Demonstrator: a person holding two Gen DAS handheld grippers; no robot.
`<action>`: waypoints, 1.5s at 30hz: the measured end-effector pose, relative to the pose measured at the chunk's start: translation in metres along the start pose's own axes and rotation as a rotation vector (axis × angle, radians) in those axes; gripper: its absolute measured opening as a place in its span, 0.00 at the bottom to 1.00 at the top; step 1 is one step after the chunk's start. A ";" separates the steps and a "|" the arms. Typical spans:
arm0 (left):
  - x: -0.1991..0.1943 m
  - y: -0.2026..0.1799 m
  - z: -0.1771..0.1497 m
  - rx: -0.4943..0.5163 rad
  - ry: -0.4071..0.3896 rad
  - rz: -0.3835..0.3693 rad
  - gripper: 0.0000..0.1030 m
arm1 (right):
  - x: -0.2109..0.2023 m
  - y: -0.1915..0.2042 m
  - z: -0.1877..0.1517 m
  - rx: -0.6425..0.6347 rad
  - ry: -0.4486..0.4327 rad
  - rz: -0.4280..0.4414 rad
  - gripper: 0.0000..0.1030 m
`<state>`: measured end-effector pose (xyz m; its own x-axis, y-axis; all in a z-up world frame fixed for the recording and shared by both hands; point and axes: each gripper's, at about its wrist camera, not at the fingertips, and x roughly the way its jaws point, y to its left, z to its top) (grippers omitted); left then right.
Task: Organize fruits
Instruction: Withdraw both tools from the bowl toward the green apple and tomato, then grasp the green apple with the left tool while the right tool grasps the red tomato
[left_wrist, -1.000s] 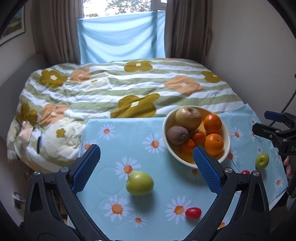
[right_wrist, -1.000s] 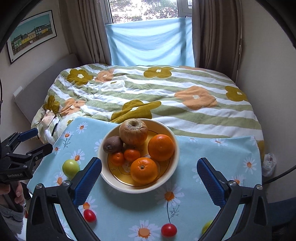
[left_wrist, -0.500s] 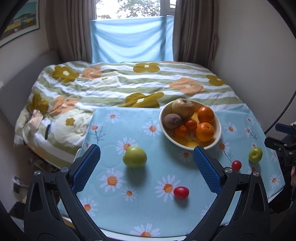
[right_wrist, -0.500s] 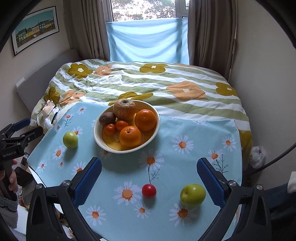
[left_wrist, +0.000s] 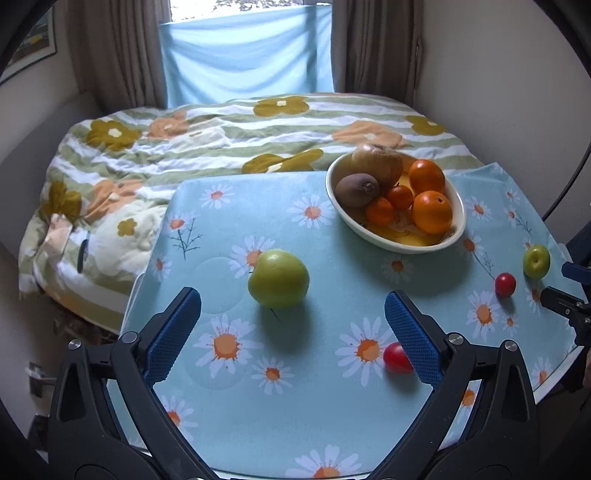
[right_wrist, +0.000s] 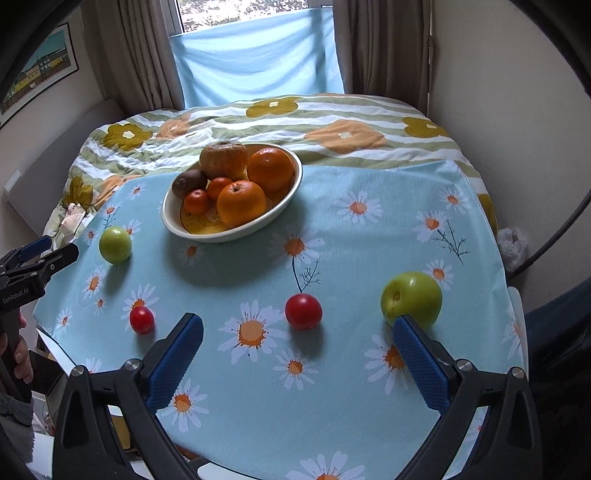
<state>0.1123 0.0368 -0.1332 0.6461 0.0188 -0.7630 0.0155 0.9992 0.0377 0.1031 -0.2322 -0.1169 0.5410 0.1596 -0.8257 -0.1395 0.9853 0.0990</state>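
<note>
Both tongs spread wide, nothing in either. I've got left tongs (left_wrist: 291, 321) hanging over the near edge of the desk (left_wrist: 229, 192), covered in light-blue daisy-print cloth, jaws framing the large green apple (left_wrist: 278, 278) just ahead, so that reads as my next pick. A small red cherry tomato (left_wrist: 396, 357) sits just beside the right-hand blue pad; it could get knocked if I drop straight in.

Right tongs (right_wrist: 297, 356) hover at the opposite edge, with the round red tomato (right_wrist: 303, 311) roughly centred ahead between the jaws and a second green apple (right_wrist: 411, 298) touching or just behind the right pad; I can't tell which.

Cream oval ceramic bowl (right_wrist: 258, 225) sits toward the bed side and is already loaded: oranges, small tangerines, a kiwi, a brownish apple. Loose pieces ring it within reach from both sides. The other small red tomato (right_wrist: 142, 319) is nearest the left tongs. My guess: the four strays go into the bowl, and space there is tight.
</note>
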 end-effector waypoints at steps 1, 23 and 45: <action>0.006 0.002 0.001 0.015 0.009 -0.003 1.00 | 0.003 0.001 -0.002 0.009 0.005 -0.005 1.00; 0.097 0.011 0.007 0.237 0.139 -0.084 0.61 | 0.050 0.011 -0.018 0.168 0.080 -0.147 0.80; 0.096 0.015 0.004 0.229 0.146 -0.116 0.59 | 0.077 0.008 -0.004 0.138 0.111 -0.186 0.49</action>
<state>0.1773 0.0534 -0.2032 0.5139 -0.0732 -0.8548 0.2650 0.9612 0.0770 0.1398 -0.2123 -0.1817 0.4512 -0.0251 -0.8921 0.0723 0.9973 0.0085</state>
